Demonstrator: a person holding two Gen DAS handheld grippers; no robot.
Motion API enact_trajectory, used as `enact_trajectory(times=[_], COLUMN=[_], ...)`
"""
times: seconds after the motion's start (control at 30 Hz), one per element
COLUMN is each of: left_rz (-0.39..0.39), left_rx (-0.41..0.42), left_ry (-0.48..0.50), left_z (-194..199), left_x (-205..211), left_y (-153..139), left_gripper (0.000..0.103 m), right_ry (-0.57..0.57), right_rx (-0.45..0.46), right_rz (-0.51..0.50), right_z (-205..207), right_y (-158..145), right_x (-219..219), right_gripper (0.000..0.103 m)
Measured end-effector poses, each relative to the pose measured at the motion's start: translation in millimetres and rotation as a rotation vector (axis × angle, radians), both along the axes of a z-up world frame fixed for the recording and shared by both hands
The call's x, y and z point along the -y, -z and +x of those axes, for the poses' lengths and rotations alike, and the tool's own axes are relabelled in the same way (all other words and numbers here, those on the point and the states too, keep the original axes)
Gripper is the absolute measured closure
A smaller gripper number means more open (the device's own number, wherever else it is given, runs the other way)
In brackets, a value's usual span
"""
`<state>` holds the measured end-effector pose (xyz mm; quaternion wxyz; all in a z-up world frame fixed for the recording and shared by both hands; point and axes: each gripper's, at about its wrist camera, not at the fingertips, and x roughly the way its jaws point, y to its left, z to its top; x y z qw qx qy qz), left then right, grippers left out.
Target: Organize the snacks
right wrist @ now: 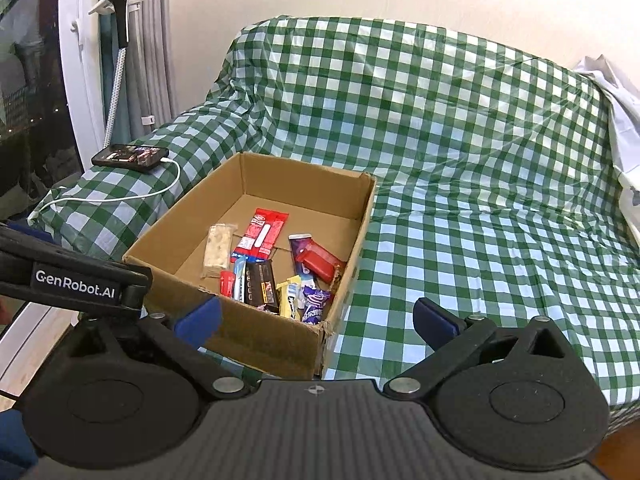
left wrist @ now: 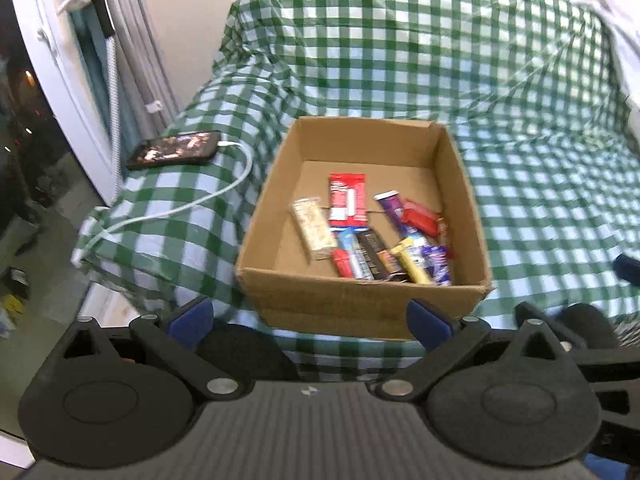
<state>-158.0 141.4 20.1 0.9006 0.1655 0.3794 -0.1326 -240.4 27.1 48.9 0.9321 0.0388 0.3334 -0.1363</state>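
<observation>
Snacks point(left wrist: 372, 236) heaped in box point(left wrist: 360, 304) on checked sofa point(left wrist: 540, 200): light, crinkly, slippery wrappers, likely crushable; best pinched across a bar's middle. Left hand-held gripper point(left wrist: 310, 320) and right hand-held gripper point(right wrist: 316, 316) both spread, empty, near box front.

Cardboard box point(right wrist: 276, 184) on the sofa seat point(right wrist: 500, 248), snack packets point(right wrist: 276, 268) inside; phone point(right wrist: 130, 156) on the armrest left of the box, cable point(right wrist: 120, 196) attached.

Even indoor lighting, moderately bright. Left wrist view motion-blurred throughout; right wrist view sharp. Strong fisheye bending at edges. Faint sheen on checkered cover point(right wrist: 460, 128).
</observation>
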Motion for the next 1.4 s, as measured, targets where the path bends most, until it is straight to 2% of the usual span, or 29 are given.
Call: enact_trajectory(times=[1.4], left_rz=[0.005], left_rx=[-0.007], left_ry=[0.001], left_z=[-4.6], left_x=[-5.7], left_y=[-1.1], left_gripper=[0.000], right_ry=[0.004], right_rx=[0.018], right_rz=[-0.006], right_z=[-8.0], right_y=[-2.5], right_x=[-3.3], right_gripper=[0.001])
